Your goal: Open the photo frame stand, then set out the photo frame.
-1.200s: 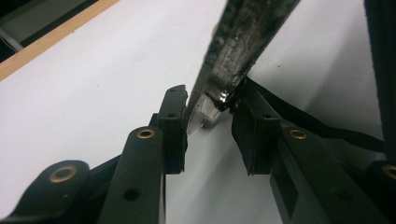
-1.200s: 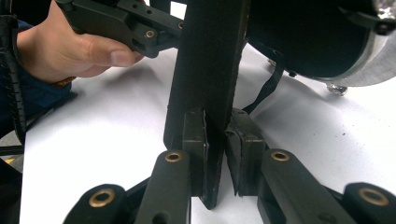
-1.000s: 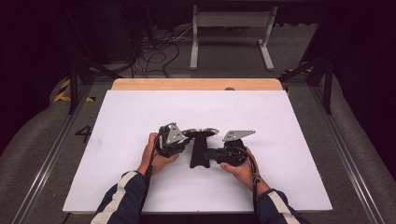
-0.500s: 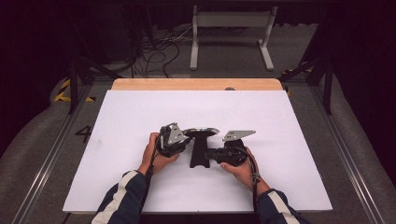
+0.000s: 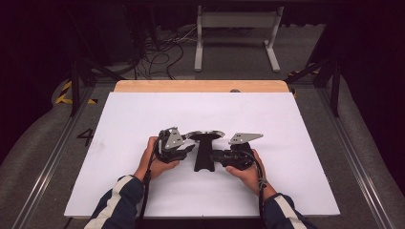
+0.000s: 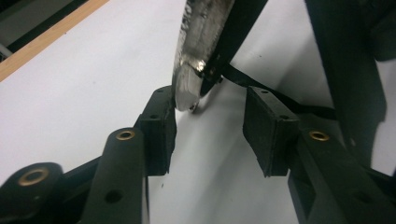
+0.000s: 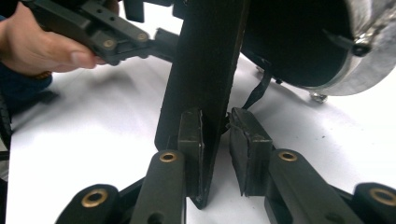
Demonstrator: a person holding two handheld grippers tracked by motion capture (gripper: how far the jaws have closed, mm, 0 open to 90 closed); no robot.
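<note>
On the white worktop (image 5: 143,119), a small black pan with a silvery rim (image 5: 206,136) lies near the middle, its flat black handle (image 5: 204,155) running from the bowl toward six o'clock in the high view. The left hand-held gripper (image 5: 188,149) sits at the pan's nine o'clock, pointing at the rim. In the left gripper view its jaws stand apart and have just been opening; the pan's metal rim (image 6: 198,51) hangs between and just beyond the pads (image 6: 268,128), close against the left pad, with a clear gap to the right one. The right hand-held gripper (image 5: 215,155) comes in from three o'clock of the handle. In the right gripper view the handle (image 7: 205,79) stands between its two pads (image 7: 250,149), the left pad flat against it; its jaws have just been opening slightly, and whether the right pad presses cannot be told.
</note>
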